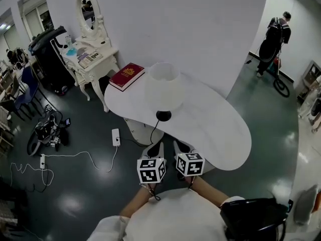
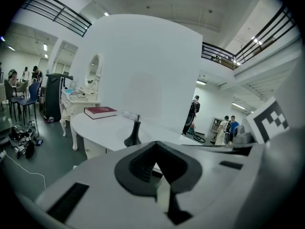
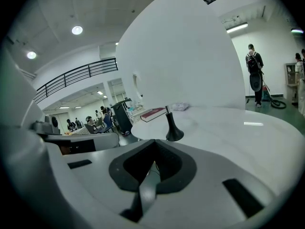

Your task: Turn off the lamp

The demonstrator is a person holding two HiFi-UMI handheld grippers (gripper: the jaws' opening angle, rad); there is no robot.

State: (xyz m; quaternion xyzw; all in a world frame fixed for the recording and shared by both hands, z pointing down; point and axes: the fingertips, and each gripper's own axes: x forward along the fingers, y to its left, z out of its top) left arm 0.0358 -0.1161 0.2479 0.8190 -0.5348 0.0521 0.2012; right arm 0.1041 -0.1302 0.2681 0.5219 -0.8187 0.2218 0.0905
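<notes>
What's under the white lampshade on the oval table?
A black flared lamp base stands on the white oval table. In the head view the white lampshade hides the stem's top and any bulb.

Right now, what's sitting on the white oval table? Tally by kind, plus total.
Lamp: 1
Red book: 1
Small white packet, by the wall, too small to identify: 1
Total: 3
</notes>
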